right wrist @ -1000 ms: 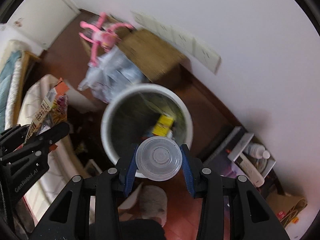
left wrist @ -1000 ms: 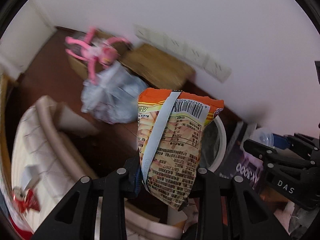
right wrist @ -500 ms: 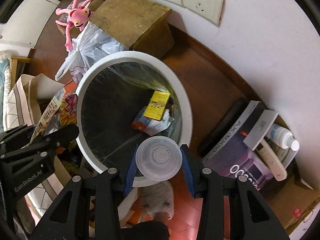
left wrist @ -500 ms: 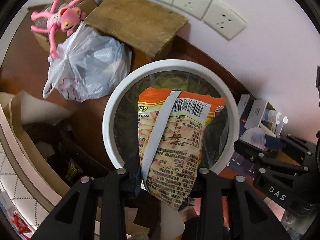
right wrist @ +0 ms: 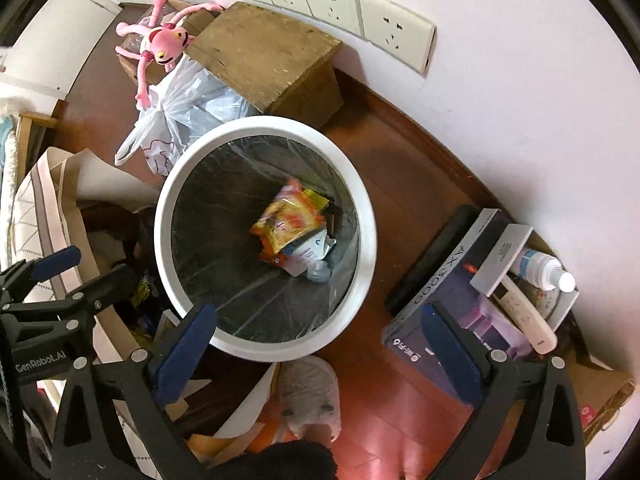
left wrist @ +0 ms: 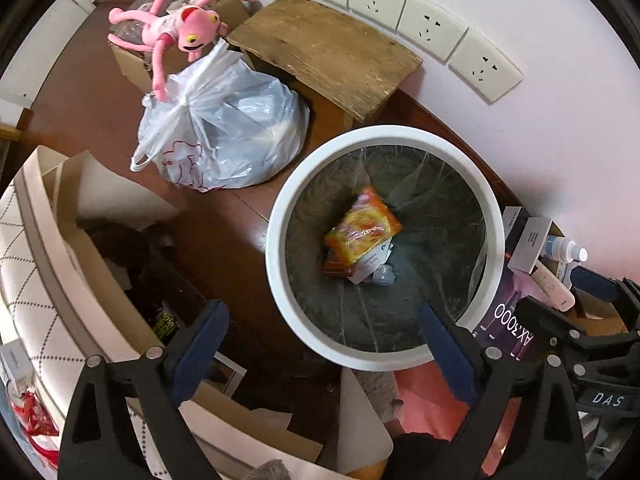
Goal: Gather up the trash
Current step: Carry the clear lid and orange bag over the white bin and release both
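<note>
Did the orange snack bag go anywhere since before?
Yes. The snack bag left the left gripper fingers and dropped down inside the white bin.

The trash bin (left wrist: 276, 280) has a white rim and a shiny black bag inside. A snack bag (left wrist: 362, 230) in it is orange and yellow. The stuffed toy (left wrist: 176, 32) is pink. The floor (right wrist: 404, 176) is red-brown. Each tool has black arms and blue pads (right wrist: 186, 354).
</note>
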